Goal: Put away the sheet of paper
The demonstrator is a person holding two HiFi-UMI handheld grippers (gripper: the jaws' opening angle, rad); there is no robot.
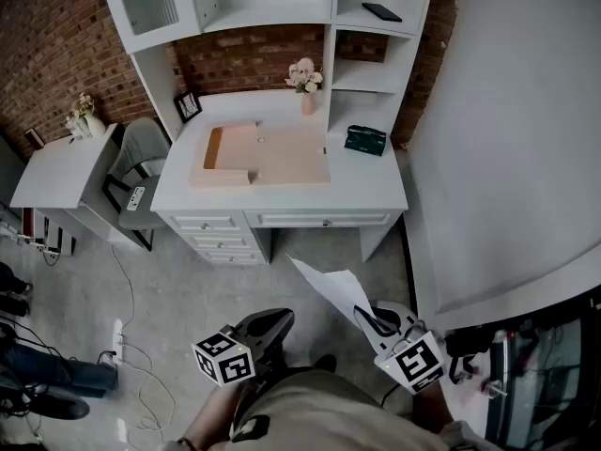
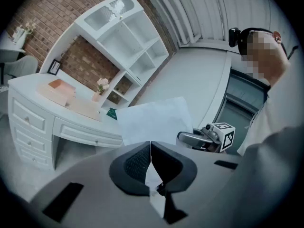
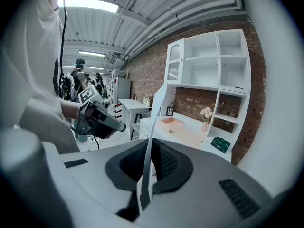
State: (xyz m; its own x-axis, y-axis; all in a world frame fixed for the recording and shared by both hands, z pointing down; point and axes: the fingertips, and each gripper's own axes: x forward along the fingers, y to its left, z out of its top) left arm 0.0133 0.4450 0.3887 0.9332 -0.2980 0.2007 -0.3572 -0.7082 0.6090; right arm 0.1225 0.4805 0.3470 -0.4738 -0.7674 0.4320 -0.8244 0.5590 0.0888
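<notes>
Head view looks steeply down on the desk (image 1: 366,181) — both gripper views share it, lower.

Thin, smooth, matt white sheet of paper (image 1: 331,287), lower middle of the head view. Matt black, finely ridged pads (image 3: 166,161) set in smooth grey plastic, lower centre of the right gripper view. Smooth white-painted desk (image 1: 376,191) at centre; rough red brick wall (image 1: 56,36), upper left.

My left gripper (image 2: 151,161) has its jaws pressed together, and just beyond them, a little above, hangs the sheet of paper (image 2: 154,120), held at its lower right corner by my right gripper (image 2: 184,137), with the white desk (image 2: 28,87) further off to the left.
</notes>
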